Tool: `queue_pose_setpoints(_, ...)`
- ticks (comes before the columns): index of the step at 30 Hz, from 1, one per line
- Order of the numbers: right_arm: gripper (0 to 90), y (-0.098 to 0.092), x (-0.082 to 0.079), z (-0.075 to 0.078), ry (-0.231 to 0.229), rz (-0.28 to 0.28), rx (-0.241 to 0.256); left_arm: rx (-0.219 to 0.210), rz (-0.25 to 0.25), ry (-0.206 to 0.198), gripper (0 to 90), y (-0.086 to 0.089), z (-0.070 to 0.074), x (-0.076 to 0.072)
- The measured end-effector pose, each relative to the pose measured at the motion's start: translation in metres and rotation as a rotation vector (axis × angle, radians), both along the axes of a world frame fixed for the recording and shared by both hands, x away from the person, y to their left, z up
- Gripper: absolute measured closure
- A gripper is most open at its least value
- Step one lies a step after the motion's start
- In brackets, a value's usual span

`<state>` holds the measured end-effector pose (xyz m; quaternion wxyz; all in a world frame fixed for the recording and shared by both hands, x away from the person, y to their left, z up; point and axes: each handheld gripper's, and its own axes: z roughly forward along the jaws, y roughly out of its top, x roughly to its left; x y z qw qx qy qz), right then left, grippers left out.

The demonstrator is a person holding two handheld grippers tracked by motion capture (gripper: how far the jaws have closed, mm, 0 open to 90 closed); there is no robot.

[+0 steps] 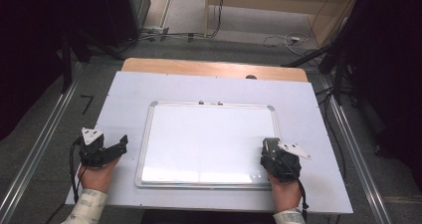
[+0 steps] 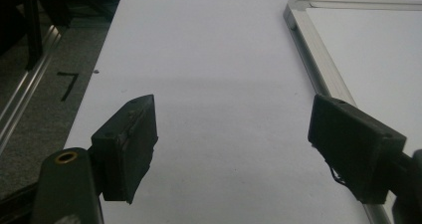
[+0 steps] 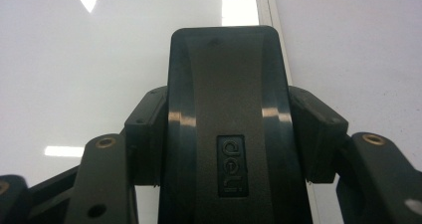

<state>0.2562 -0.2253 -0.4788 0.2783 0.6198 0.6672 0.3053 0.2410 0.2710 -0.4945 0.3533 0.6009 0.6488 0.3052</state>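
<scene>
Dim room; ceiling lights glare on glossy whiteboard (image 1: 209,139).

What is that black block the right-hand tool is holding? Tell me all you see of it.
The black block looks like a whiteboard eraser: smooth, glossy dark plastic, rounded corners, a raised centre band with a small embossed logo. The right gripper clamps it by both sides. It sits over the whiteboard, near its right frame; whether it touches the board cannot be told.

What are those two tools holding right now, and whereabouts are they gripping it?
The right tool clamps a black whiteboard eraser by its two long sides, over the whiteboard. The left tool is open and holds nothing.
</scene>
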Motion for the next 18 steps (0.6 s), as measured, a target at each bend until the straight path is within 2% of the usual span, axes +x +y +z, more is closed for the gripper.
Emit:
queue_pose_setpoints(7, 38.4, 0.005, 0.003, -0.014, 0.036, 0.002, -0.033, 0.0, -0.001, 0.0, 20.0, 0.0, 0.0, 0.0)
queue_pose_setpoints(15, 37.6, 0.002, 0.006, -0.016, 0.057, -0.002, -0.005, 0.0, -0.001, 0.0, 20.0, 0.001, 0.0, 0.0)
queue_pose_setpoints(18, 31.5, -0.002, 0.005, -0.01, 0.032, 0.017, 0.035, 0.001, -0.001, -0.001, 20.0, 0.001, 0.0, 0.0)
